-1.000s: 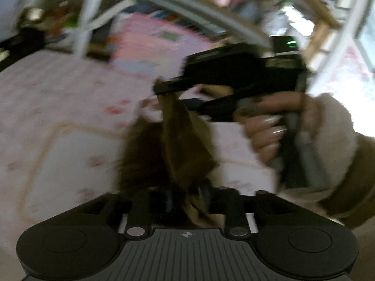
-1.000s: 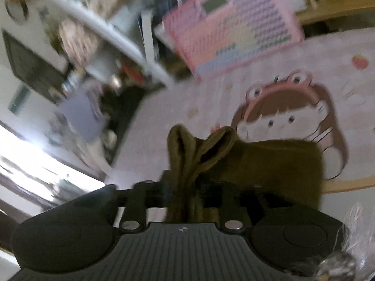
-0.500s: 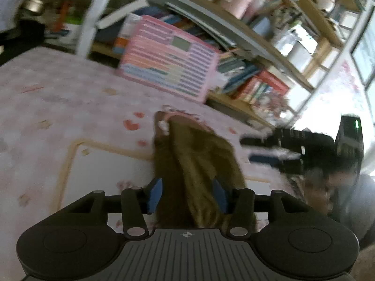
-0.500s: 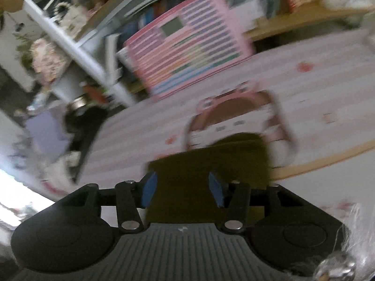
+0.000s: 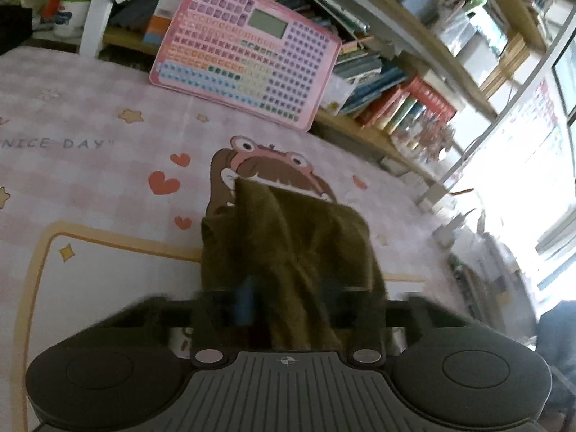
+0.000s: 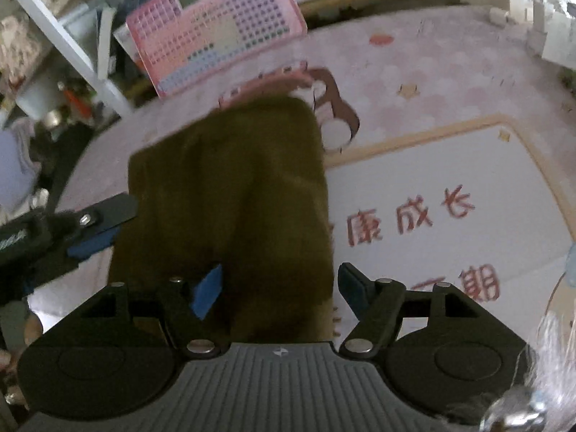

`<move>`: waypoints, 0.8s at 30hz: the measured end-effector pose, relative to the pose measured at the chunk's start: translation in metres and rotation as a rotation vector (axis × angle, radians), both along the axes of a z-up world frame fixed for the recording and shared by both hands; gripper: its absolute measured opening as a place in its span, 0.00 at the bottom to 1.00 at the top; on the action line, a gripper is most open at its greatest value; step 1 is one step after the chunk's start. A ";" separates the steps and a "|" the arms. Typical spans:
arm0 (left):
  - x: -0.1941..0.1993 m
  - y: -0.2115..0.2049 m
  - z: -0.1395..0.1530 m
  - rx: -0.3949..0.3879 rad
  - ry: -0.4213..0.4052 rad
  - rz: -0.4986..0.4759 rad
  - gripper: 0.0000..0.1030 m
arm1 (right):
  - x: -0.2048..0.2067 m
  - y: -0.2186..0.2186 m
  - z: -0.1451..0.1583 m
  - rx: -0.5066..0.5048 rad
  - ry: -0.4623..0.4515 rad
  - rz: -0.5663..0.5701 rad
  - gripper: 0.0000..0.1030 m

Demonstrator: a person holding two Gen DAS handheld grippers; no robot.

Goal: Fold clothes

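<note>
A brown fuzzy garment (image 6: 230,187) lies folded on the pink cartoon mat (image 6: 432,79). It also shows in the left wrist view (image 5: 288,244), rumpled and draped between the fingers. My left gripper (image 5: 286,297) is open with the cloth lying loose between its blue pads. My right gripper (image 6: 280,284) is open just above the near edge of the garment. The left gripper's fingers (image 6: 100,216) show at the garment's left side in the right wrist view.
A pink button-board toy (image 5: 248,57) leans against a bookshelf (image 5: 414,82) at the mat's far edge. The mat (image 5: 90,165) has a cream-bordered white panel (image 6: 450,208) with red characters. Clutter lies at the right edge by the window (image 5: 478,252).
Both grippers held the bunched garment a second ago. They laid it down on the mat, opened, and moved apart; the garment now lies flatter.
</note>
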State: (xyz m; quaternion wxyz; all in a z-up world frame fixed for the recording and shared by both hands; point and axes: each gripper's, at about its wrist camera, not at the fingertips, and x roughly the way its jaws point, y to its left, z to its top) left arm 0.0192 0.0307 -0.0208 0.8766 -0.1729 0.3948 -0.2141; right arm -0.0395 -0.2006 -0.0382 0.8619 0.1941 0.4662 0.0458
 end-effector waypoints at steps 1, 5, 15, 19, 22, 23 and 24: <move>-0.003 -0.002 0.005 0.010 -0.022 -0.009 0.07 | 0.000 0.000 -0.002 0.000 0.004 -0.004 0.66; -0.034 -0.020 0.036 0.074 -0.270 -0.156 0.07 | -0.002 -0.001 -0.004 0.038 -0.010 -0.017 0.67; 0.005 0.030 -0.029 -0.079 0.066 0.044 0.15 | 0.004 0.006 0.003 -0.030 -0.005 0.021 0.67; -0.005 0.037 -0.014 -0.036 0.010 0.115 0.34 | 0.019 0.004 0.017 -0.053 -0.052 0.022 0.67; -0.006 0.041 -0.011 -0.052 0.005 0.125 0.35 | 0.035 0.003 0.025 -0.080 -0.087 0.020 0.67; -0.007 0.040 -0.012 -0.048 0.008 0.124 0.35 | 0.043 0.004 0.027 -0.094 -0.098 0.021 0.67; -0.008 0.039 -0.013 -0.044 0.011 0.124 0.35 | 0.051 0.005 0.029 -0.109 -0.109 0.023 0.67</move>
